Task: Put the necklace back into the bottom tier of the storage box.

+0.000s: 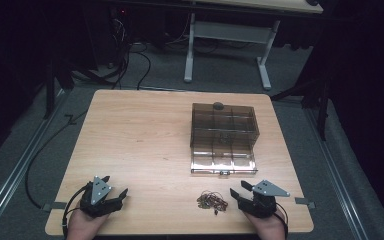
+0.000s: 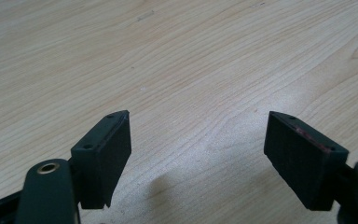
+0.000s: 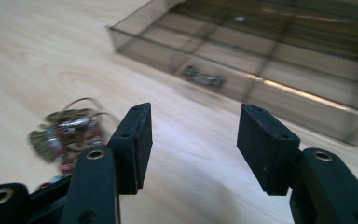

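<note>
Two black two-jaw grippers sit low in the high view, left gripper (image 1: 114,196) and right gripper (image 1: 238,190), both spread wide and holding nothing; a small tangled heap of brownish trinkets (image 1: 212,202) lies at lower centre, just left of the right gripper, below the smoky transparent compartmented plastic box (image 1: 223,138) on the light wooden table (image 1: 140,140).

a lab-like recording room: dark surroundings, grey carpet (image 1: 300,65), trailing cables (image 1: 130,60), floor rails (image 1: 15,172), lone wooden table (image 1: 140,130)

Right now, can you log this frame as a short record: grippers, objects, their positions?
left hand-held gripper: open, holds nothing, near left table edge
right hand-held gripper: open, holds nothing, beside the pile
pile of small trinkets: loose on table, near edge, left of right gripper
compartment box: smoky clear plastic, closed, latch facing the person
table: light wood
</note>
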